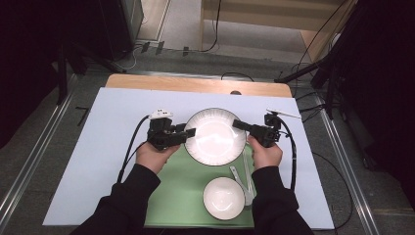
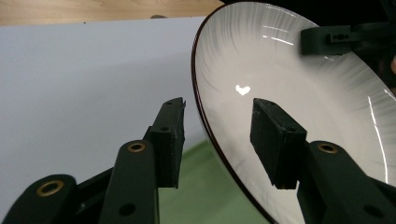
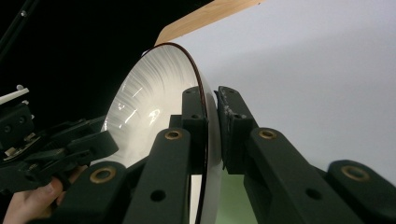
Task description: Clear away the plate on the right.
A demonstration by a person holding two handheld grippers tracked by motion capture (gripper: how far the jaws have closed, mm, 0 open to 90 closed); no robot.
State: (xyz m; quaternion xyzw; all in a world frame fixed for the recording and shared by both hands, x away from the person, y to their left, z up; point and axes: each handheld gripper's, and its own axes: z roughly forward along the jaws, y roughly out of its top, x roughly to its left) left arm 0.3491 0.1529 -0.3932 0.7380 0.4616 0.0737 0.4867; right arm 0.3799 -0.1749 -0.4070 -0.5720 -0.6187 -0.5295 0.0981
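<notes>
**Gripping the plate from both sides**

Spreading across most of the high view, the worktop (image 1: 98, 147) is covered by a pale sheet, with a green mat (image 1: 181, 191) laid on it at the person's side. The large white plate (image 1: 215, 136) sits over the far edge of that mat, between the two grippers. Nearer the person a small white bowl (image 1: 223, 198) rests on the mat, and beside it lies a white spoon (image 1: 241, 182), both well apart from the jaws.

The right gripper (image 1: 243, 126) has the plate's right rim: in the right gripper view its jaws are clamped on the dark-edged rim, one pad on each face. The left gripper (image 1: 190, 132) reaches in from the opposite side. In the left gripper view its jaws stand apart, one outside the rim and one over the plate's inner face, neither pad visibly pressing.

So the relation that matters is the rim running between the left jaws; closing them should complete a two-sided hold, judging from how they straddle it.

The gripper views show the plate standing steeply across their frames, and the left one catches the right gripper on the far rim. The high view alone places the plate against mat, bowl and spoon.
</notes>
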